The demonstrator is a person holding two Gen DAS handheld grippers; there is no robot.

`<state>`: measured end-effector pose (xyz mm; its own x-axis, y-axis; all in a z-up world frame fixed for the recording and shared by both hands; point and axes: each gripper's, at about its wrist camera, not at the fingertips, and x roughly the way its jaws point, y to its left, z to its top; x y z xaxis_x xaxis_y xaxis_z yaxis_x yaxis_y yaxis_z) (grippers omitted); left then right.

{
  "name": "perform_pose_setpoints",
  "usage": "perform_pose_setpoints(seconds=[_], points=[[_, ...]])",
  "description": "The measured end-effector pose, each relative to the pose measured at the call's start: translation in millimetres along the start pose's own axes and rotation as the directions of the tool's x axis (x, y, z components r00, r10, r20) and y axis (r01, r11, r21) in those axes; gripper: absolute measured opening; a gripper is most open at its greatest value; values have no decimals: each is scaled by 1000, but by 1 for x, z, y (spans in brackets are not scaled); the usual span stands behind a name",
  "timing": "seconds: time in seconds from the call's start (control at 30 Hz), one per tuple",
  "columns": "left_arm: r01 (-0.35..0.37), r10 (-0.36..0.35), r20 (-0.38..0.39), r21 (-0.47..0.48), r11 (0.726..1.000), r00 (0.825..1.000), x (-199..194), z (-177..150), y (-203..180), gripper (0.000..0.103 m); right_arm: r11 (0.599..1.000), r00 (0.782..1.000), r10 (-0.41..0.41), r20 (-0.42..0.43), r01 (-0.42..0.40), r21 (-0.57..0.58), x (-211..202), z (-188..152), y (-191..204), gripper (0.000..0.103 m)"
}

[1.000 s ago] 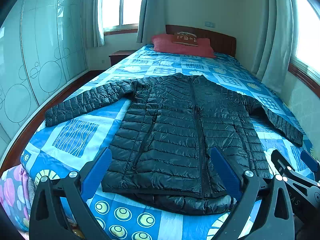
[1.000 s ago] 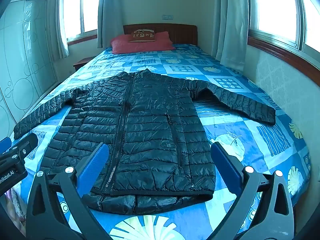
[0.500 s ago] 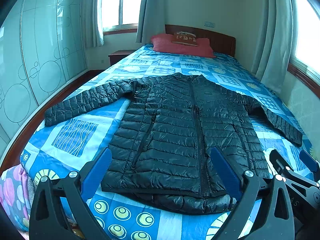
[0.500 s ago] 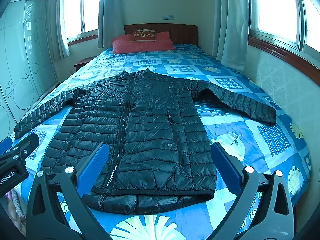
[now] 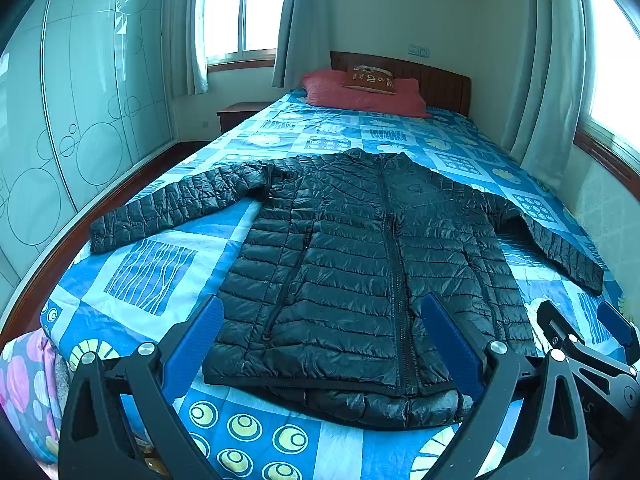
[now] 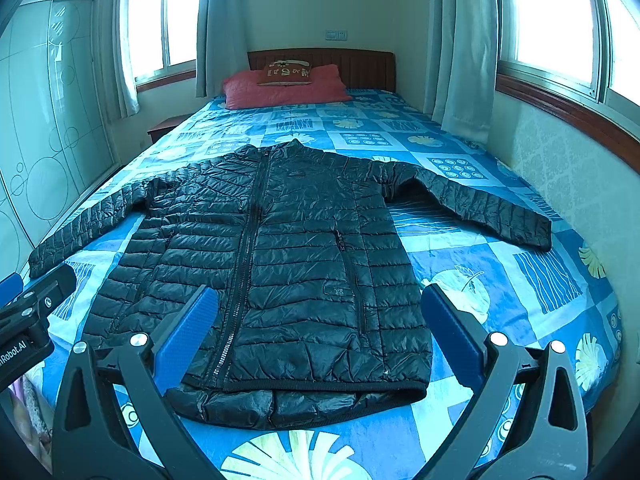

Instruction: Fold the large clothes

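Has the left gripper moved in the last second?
Barely. In the left wrist view, the jacket sits marginally higher against the left gripper, suggesting only a slight drift.

We see a wide bed with a blue patchwork-print cover [image 5: 152, 276] and a dark wooden headboard [image 5: 440, 84]. A black quilted puffer jacket [image 5: 352, 272] lies flat on it, zipped, hem near the foot edge, collar toward the headboard, both sleeves spread toward the side edges. At the head edge lies a long red pillow [image 5: 360, 96] with a small brown cushion [image 5: 370, 79] on top.
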<state>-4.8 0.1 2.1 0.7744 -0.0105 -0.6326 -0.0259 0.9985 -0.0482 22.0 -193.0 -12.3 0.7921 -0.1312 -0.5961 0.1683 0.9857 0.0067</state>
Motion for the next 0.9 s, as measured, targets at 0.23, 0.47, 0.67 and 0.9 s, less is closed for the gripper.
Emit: perform_pose_setpoints(seconds=[0.23, 0.47, 0.67, 0.9], points=[[2, -2, -1, 0, 1000, 1000, 1, 1, -1, 98, 1000, 1000, -1, 3, 1, -1, -1, 1, 1, 101], [3, -3, -3, -2, 1000, 1000, -1, 2, -1, 98, 1000, 1000, -1, 5, 1, 0, -1, 1, 1, 101], [4, -4, -5, -3, 1000, 1000, -1, 2, -1, 98, 1000, 1000, 0, 5, 0, -1, -1, 1, 1, 101], [5, -5, -6, -3, 1000, 1000, -1, 2, -1, 98, 1000, 1000, -1, 5, 1, -2, -1, 1, 3, 101]])
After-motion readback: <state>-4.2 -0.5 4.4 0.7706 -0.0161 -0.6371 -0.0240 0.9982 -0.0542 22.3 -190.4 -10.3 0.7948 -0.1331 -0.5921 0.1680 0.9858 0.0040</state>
